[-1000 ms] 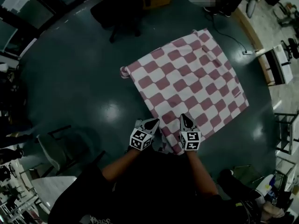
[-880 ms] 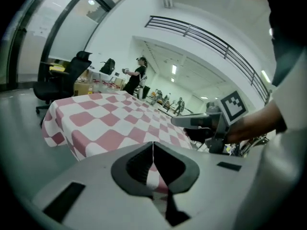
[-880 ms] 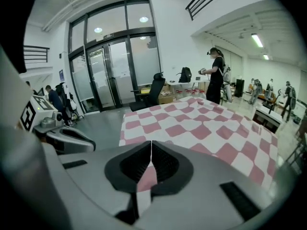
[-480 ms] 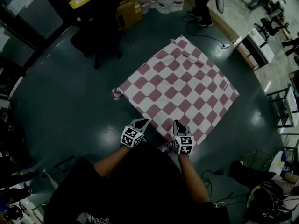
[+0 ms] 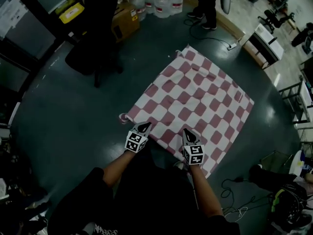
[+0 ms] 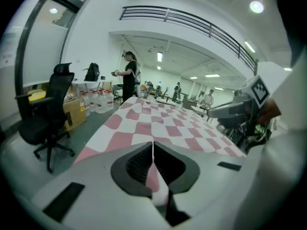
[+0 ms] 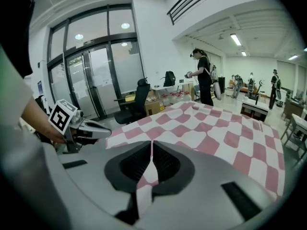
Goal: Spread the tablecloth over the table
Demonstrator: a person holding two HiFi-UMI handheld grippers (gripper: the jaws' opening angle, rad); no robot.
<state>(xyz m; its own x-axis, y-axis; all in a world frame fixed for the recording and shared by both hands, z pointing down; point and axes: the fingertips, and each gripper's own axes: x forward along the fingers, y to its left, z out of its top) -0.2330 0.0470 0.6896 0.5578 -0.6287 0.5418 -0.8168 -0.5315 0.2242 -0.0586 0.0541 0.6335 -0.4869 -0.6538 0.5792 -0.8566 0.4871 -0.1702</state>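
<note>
Floor — tablecloth wider than before

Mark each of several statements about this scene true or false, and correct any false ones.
1. The left gripper and the right gripper each have their jaws shut on the near edge of the tablecloth. True.
2. The tablecloth is plain blue. False: it is checked in red and white.
3. A black office chair stands on the floor, left of the cloth in the head view. True.
4. The water bottles stand on the tablecloth. False: they stand on the floor beyond it, next to a cardboard box.
</note>
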